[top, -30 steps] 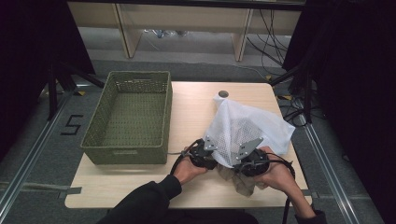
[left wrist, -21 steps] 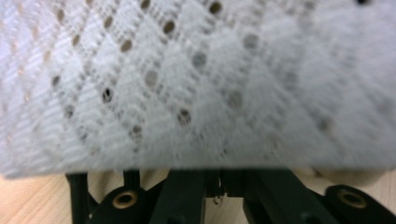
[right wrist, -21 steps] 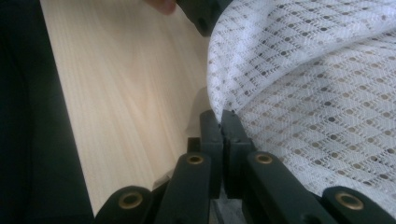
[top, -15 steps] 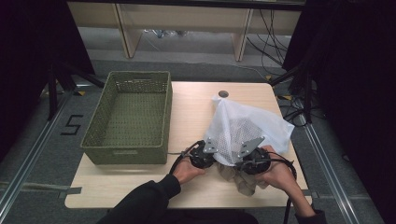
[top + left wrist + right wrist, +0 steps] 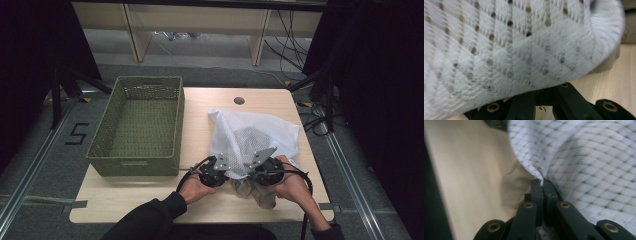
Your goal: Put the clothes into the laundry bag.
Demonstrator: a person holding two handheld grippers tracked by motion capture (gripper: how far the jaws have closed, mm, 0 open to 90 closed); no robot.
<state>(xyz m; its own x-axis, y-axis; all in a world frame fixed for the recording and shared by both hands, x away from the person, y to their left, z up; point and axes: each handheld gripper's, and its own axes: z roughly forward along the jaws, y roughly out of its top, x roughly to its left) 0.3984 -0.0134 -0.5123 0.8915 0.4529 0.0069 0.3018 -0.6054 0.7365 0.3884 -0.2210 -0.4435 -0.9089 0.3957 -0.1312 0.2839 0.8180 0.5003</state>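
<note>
Both forearms entered from the near edge of the table (image 5: pixel 150 200) and converged at its near right part. The left hand (image 5: pixel 194 188), in a dark sleeve, held the left gripper (image 5: pixel 223 167) low and roughly level, pointing toward the far right. The right hand (image 5: pixel 292 185) held the right gripper (image 5: pixel 251 166) likewise low, pointing toward the far left. The 2 grippers sat just beside each other, each with its grey plate tilted upward.

The white mesh bag (image 5: pixel 252 135) lay on the right half of the table, its near edge gathered at the 2 grippers and its body spread toward the far side. A beige cloth (image 5: pixel 260 192) lay under that near edge, between the hands.

In the left gripper view, the jaws of the left gripper (image 5: pixel 544 93) stood together with the mesh bag (image 5: pixel 519 47) draped over their tips; they had just been closing, with the mesh at the tips. In the right gripper view, the jaws of the right gripper (image 5: pixel 543 185) were pressed together on a folded edge of the mesh bag (image 5: pixel 584 157), with the beige cloth (image 5: pixel 481 170) beside it.

Count: 2 grippers, 1 mesh bag, 1 beige cloth, 1 green woven basket (image 5: pixel 100 150) on the left half of the table, well apart from the bag.
</note>
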